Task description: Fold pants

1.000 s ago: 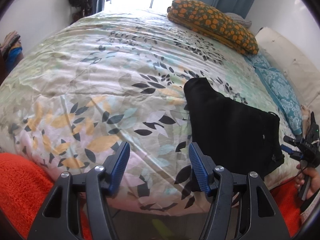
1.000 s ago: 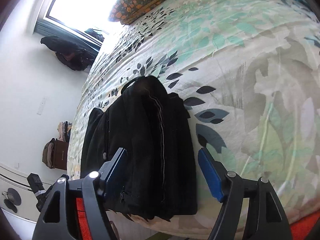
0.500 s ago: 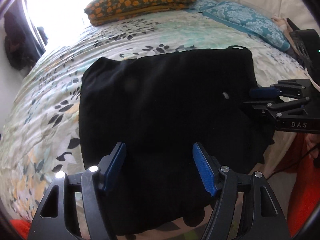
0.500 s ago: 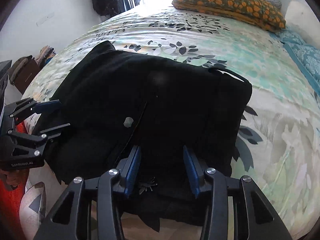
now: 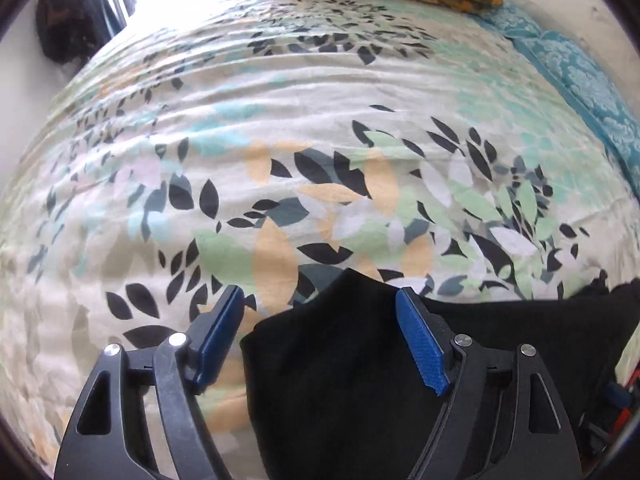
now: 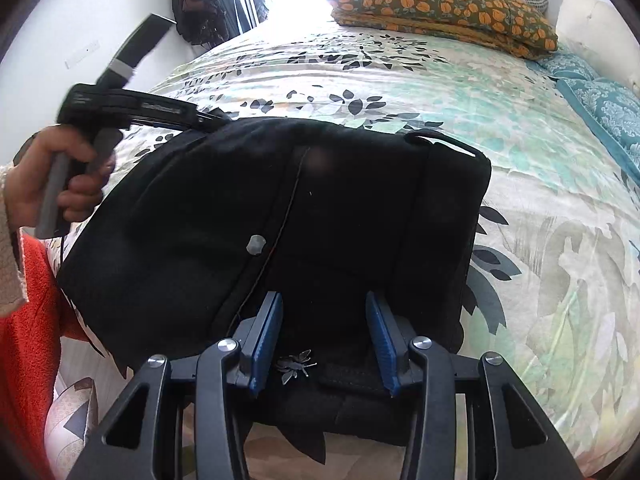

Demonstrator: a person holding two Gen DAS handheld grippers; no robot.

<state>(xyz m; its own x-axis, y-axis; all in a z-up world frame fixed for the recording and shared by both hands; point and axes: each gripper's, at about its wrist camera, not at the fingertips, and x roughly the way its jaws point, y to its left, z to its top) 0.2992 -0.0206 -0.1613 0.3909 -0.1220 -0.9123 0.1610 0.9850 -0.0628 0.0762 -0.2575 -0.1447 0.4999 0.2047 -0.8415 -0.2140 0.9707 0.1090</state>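
The black pants [image 6: 280, 208] lie folded into a thick rectangle near the front edge of the leaf-print bedspread [image 6: 520, 160]. My right gripper [image 6: 323, 300] points down at their near edge, its blue pads closed on a bunched fold of the fabric. A hand [image 6: 76, 184] holds my left gripper [image 6: 208, 118] at the pants' far left corner. In the left wrist view that corner [image 5: 340, 360] sits between the jaws of the left gripper [image 5: 320, 294]. These jaws are opening wide and neither pad presses on the cloth.
An orange-flowered pillow [image 6: 440, 4] and a teal patterned pillow [image 6: 600, 96] lie at the head of the bed. Orange fleece cloth [image 6: 28, 340] hangs at the near left. Dark clothes [image 6: 196, 12] hang by the bright window.
The left gripper swept across the pants to their far left corner and spread wider. The right gripper rolled, narrowed onto the near edge, then held still.
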